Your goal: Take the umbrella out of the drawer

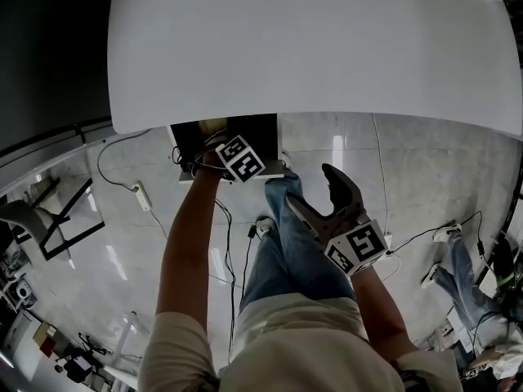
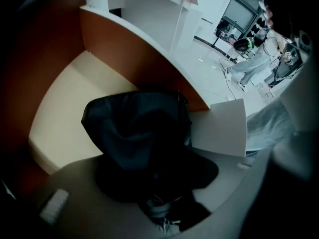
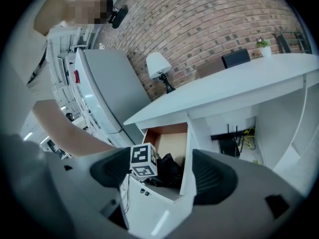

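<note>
The drawer (image 1: 186, 140) stands pulled out under the white table (image 1: 310, 47); its walls (image 2: 119, 54) are orange-brown and its floor cream. A folded dark umbrella (image 2: 134, 126) lies in it, also showing in the right gripper view as a black bundle (image 3: 169, 169). My left gripper (image 1: 231, 155) points straight down into the drawer. In the left gripper view its dark pads sit against the umbrella's fabric on both sides, low in the middle (image 2: 157, 183). My right gripper (image 1: 324, 196) hangs outside, over the floor, open and empty (image 3: 162, 171).
The drawer's white front panel (image 2: 222, 128) is at the right of the umbrella. The person's jeans-clad legs (image 1: 286, 247) stand just before the drawer. Cables and a power strip (image 1: 143, 196) lie on the tiled floor. A lamp (image 3: 158, 66) stands on the table.
</note>
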{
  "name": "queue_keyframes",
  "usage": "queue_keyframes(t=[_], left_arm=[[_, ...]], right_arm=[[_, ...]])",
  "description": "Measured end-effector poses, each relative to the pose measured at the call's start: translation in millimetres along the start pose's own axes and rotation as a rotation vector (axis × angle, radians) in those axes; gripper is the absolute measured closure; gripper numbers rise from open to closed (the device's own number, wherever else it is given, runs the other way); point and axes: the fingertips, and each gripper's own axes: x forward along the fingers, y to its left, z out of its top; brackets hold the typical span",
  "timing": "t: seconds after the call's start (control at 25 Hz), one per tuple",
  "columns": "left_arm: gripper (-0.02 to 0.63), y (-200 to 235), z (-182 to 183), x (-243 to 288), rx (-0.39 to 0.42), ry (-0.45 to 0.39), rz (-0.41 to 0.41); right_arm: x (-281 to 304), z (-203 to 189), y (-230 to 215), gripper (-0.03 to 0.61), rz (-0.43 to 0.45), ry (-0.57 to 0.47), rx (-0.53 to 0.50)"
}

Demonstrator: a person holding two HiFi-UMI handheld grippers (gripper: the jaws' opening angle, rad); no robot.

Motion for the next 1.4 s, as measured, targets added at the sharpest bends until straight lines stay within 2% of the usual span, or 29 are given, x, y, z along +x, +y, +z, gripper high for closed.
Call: queue_keyframes(t=[0.32, 0.56, 0.76, 0.84, 0.88, 1.2, 1.28, 1.4], left_arm=[[0.397, 9.5, 12.4, -80.1, -0.072, -0.257, 0.138], [0.399, 2.1, 17.7, -144.4, -0.136, -0.431, 0.240], [0.399, -34.6, 14.3, -195.6, -0.172, -0.546, 0.275], [0.399, -53.6, 10.0, -217.5, -0.181, -0.588, 0.291], [0.399, -61.9, 8.3, -228.1, -0.189, -0.610, 0.297], [0.397, -127.0, -8.8, -302.7, -0.279, -0.788, 0.346], [0.399, -147.0, -17.2, -322.8, -0.303, -0.831, 0.355], [0.398, -172.6, -30.3, -358.0, -0.329, -0.897, 0.379]], right_arm=[[-23.5, 3.8, 27.7, 0.202, 0.003, -0.032, -0.041], [-43.8, 24.2, 51.1, 0.202, 0.012, -0.087, -0.099], [-72.8, 21.0, 74.7, 0.203, -0.001, -0.104, -0.161], [-87.2, 19.6, 88.1, 0.245, -0.017, -0.111, -0.195], [-93.1, 19.5, 93.6, 0.294, -0.028, -0.113, -0.217], [-141.2, 20.7, 125.4, 0.530, -0.132, -0.170, -0.337], [-155.9, 19.2, 138.4, 0.568, -0.144, -0.183, -0.346], [-173.5, 19.0, 161.9, 0.577, -0.146, -0.206, -0.368]])
